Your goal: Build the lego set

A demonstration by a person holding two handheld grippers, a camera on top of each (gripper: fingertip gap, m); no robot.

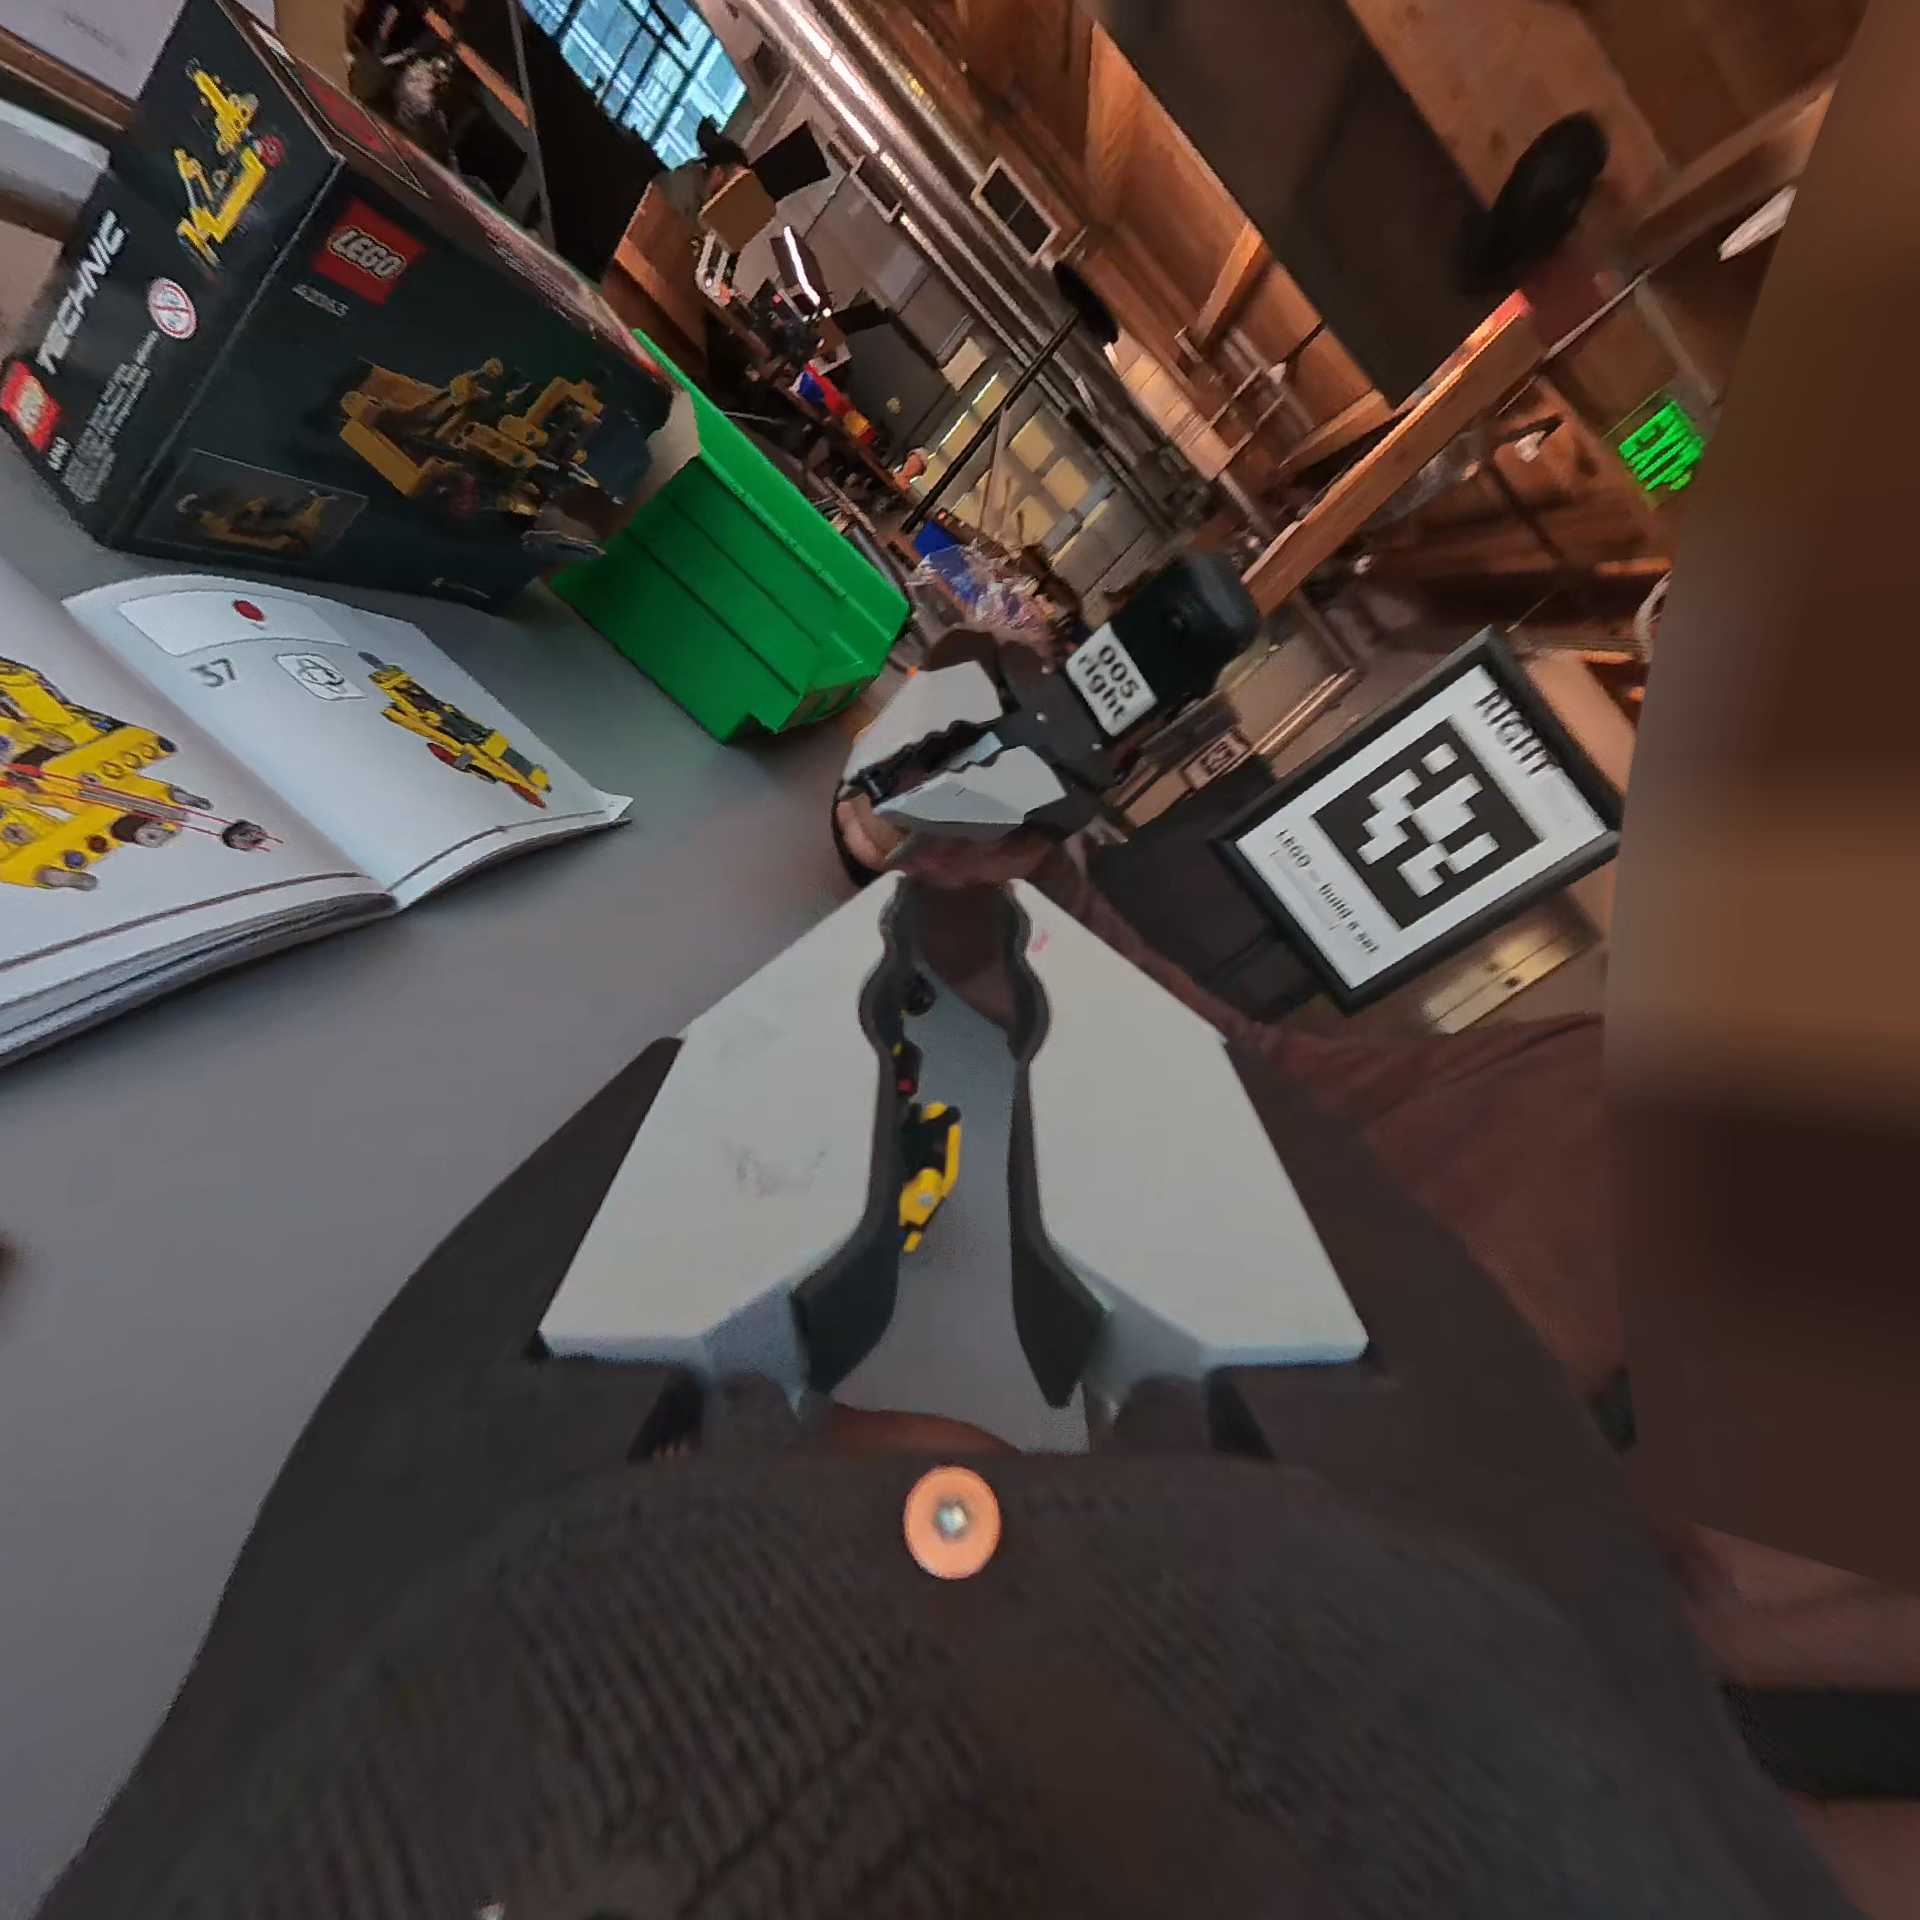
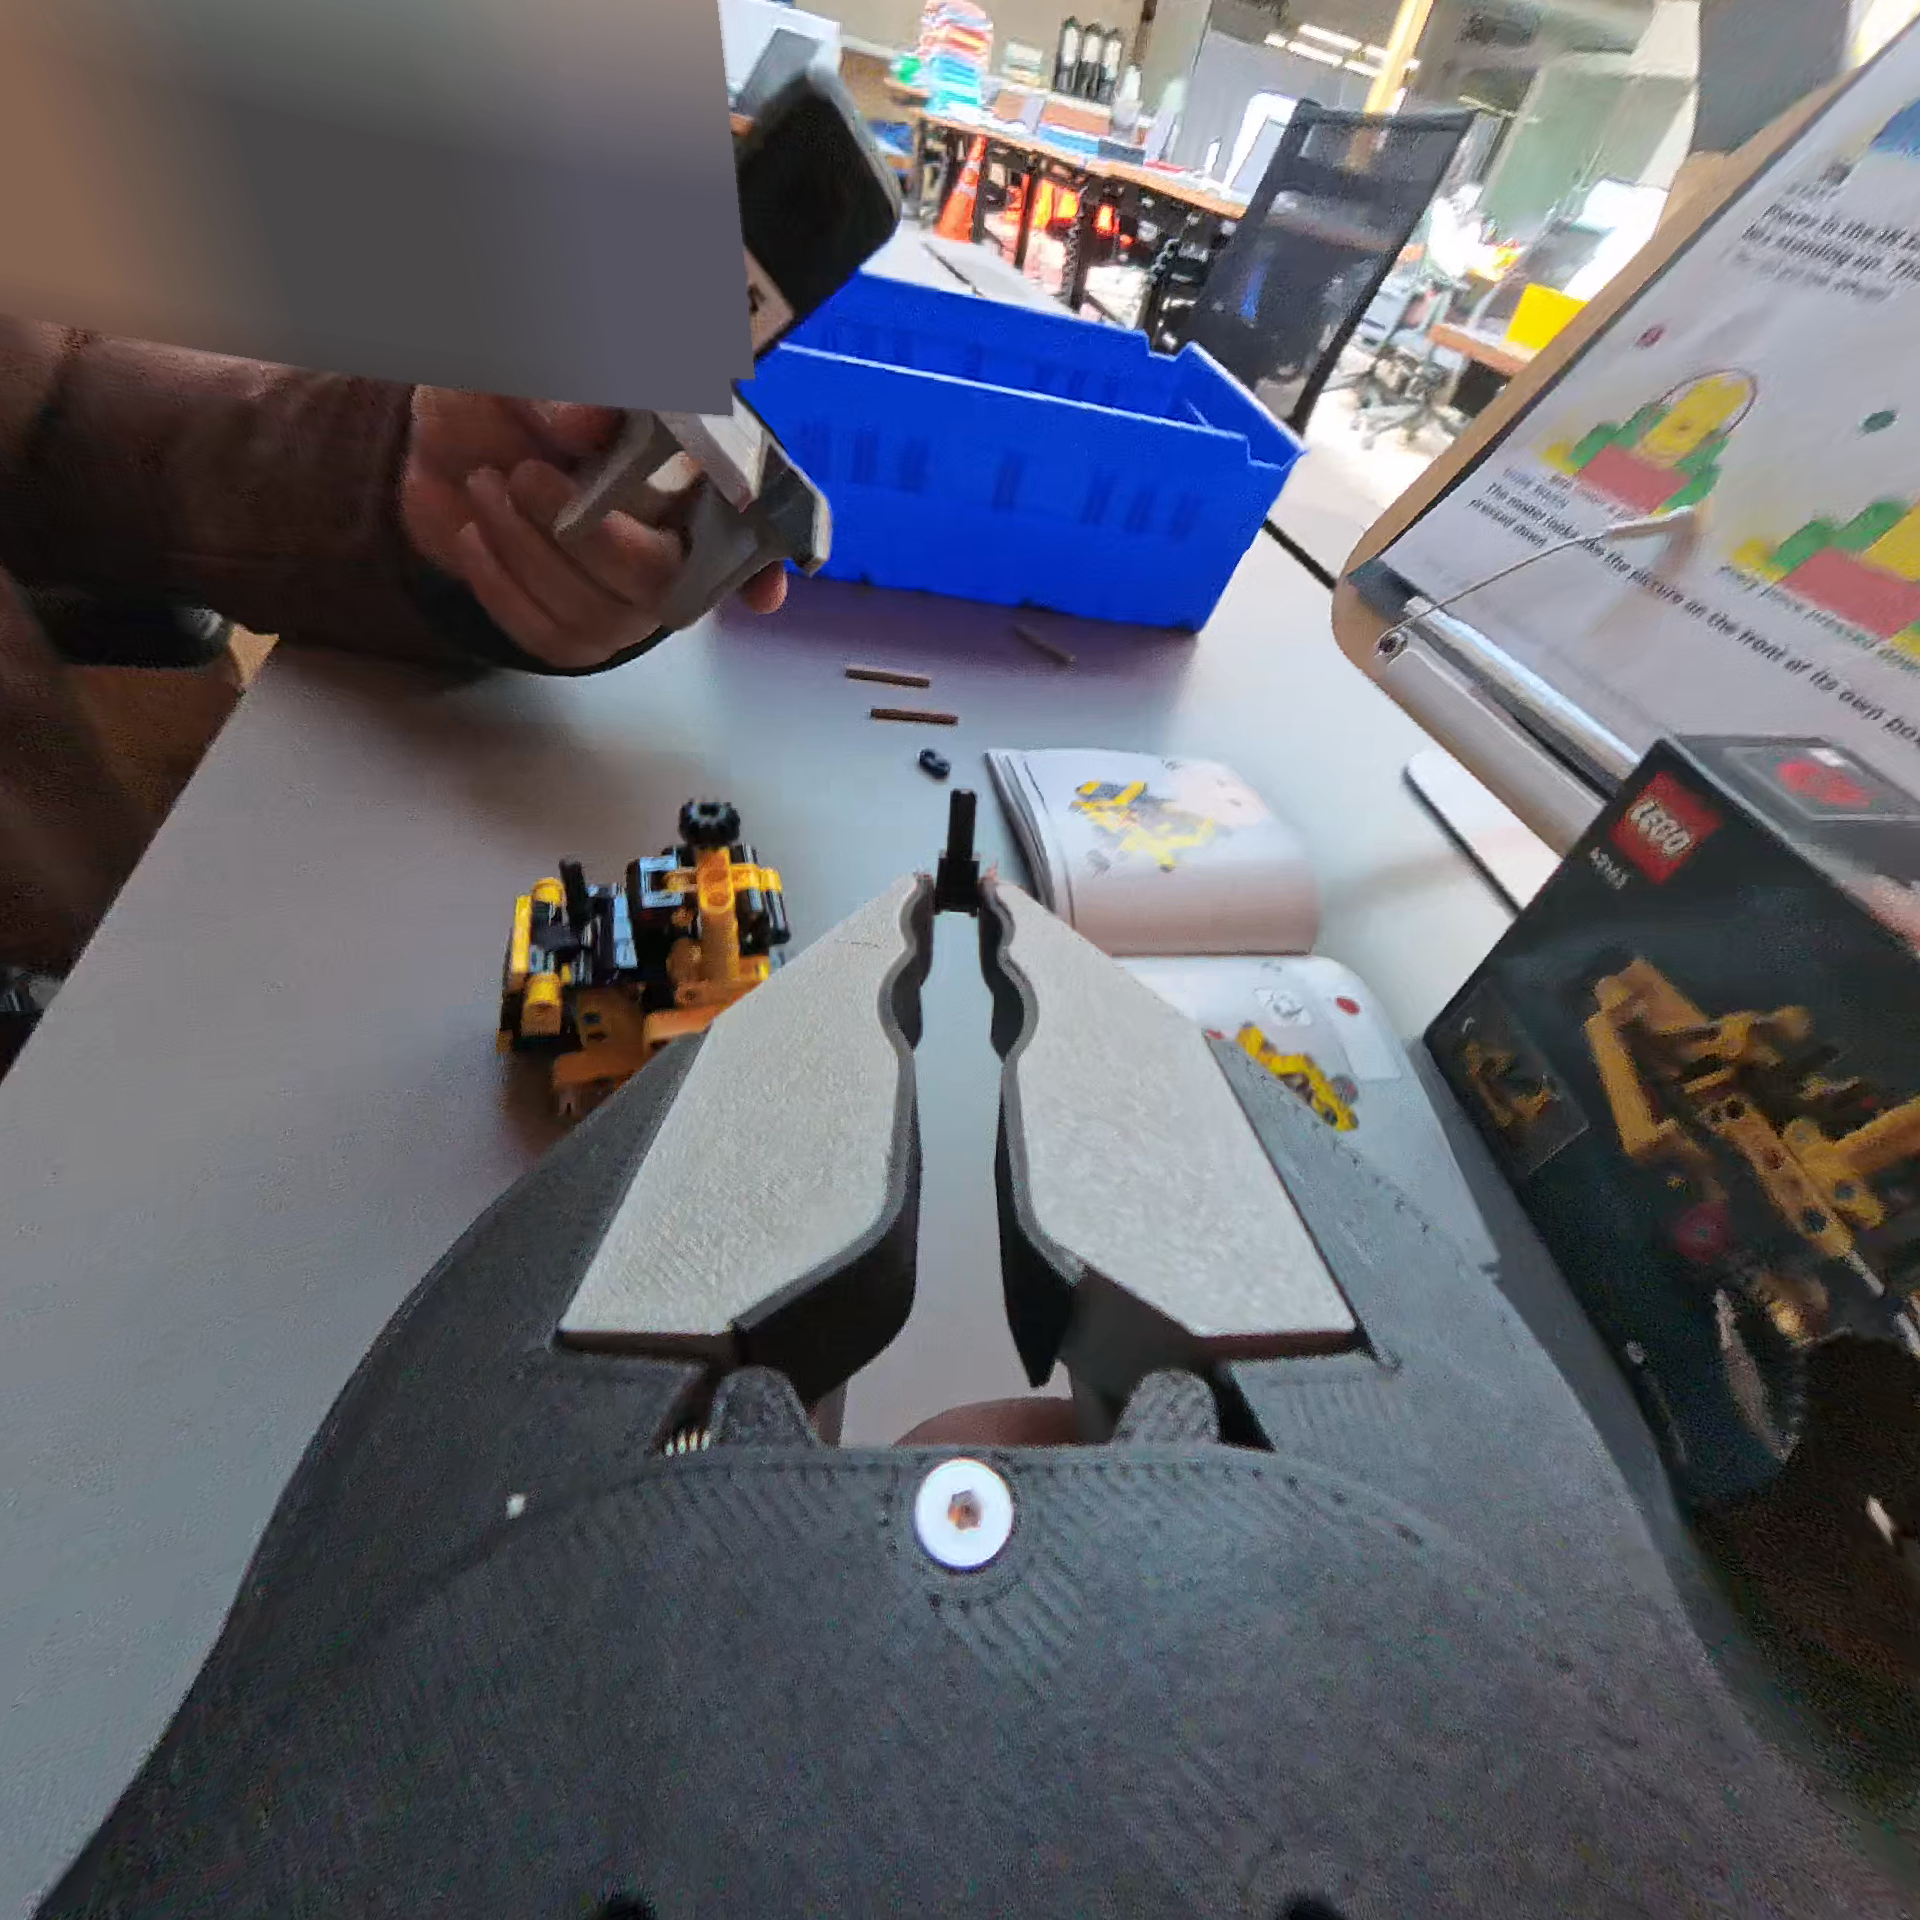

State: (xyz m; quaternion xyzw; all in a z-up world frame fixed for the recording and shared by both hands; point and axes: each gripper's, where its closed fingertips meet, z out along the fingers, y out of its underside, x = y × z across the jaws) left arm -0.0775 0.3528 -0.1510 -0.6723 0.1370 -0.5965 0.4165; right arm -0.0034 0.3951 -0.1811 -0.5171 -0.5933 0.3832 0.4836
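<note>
Yellow and black, one half-built model [image 2: 644,966] sits on the grey bench [image 2: 312,1039], left of the right tool [image 2: 958,894], which pinches one small black pin [image 2: 958,847] at its tips. The left tool [image 1: 951,935] is raised above the bench, its jaws a narrow gap apart with nothing between the tips. Three brown rods [image 2: 912,716] and one tiny black piece [image 2: 934,764] lie near one blue bin [image 2: 997,468]. One open booklet [image 2: 1164,852], one set box [image 2: 1714,1091] and one green bin [image 1: 738,603] stand around.

Right gripper [image 2: 956,896] hides part of the yellow model [image 2: 644,961].
</note>
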